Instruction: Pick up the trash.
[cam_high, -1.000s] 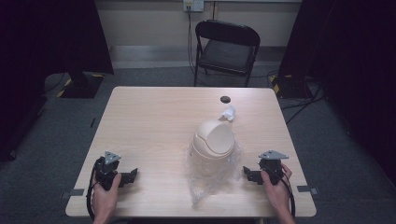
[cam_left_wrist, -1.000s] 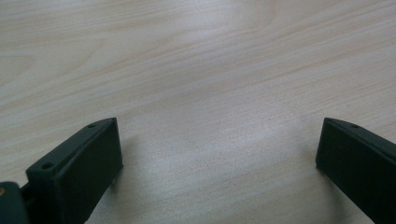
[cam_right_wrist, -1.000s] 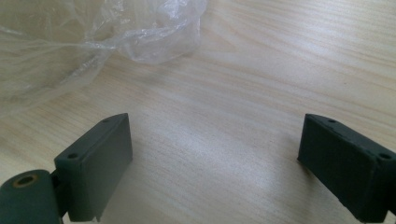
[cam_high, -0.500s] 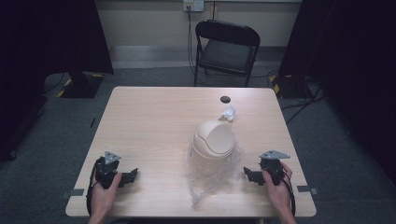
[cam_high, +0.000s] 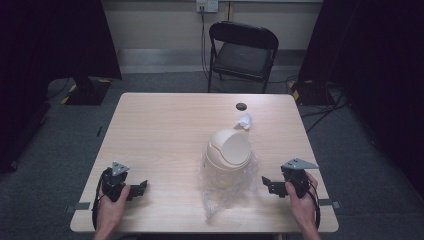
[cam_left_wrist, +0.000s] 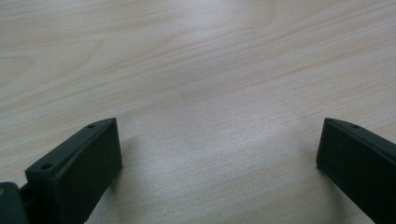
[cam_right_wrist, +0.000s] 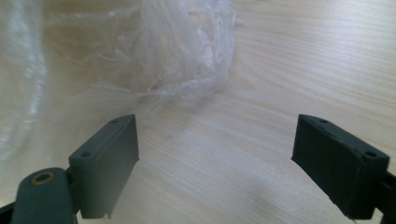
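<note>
- The small beige plastic bin with a domed swing lid (cam_high: 228, 156) stands upright on the pale wood-grain table (cam_high: 160, 130), a little right of its middle, so we can reach it from both sides.
- A crinkled clear plastic bag (cam_high: 220, 195) lies under and around the bin, its loose end trailing toward us; it looks thin and slippery.
- Our right gripper (cam_high: 274, 185) rests just right of the bin, jaws spread wide and empty, aimed at the bag's edge (cam_right_wrist: 177, 70).
- Our left gripper (cam_high: 136, 188) sits well left of the bin, jaws spread over bare wood (cam_left_wrist: 215, 93).
- Beyond the bin lie a crumpled white paper scrap (cam_high: 244, 121) and a small black disc (cam_high: 241, 106).
</note>
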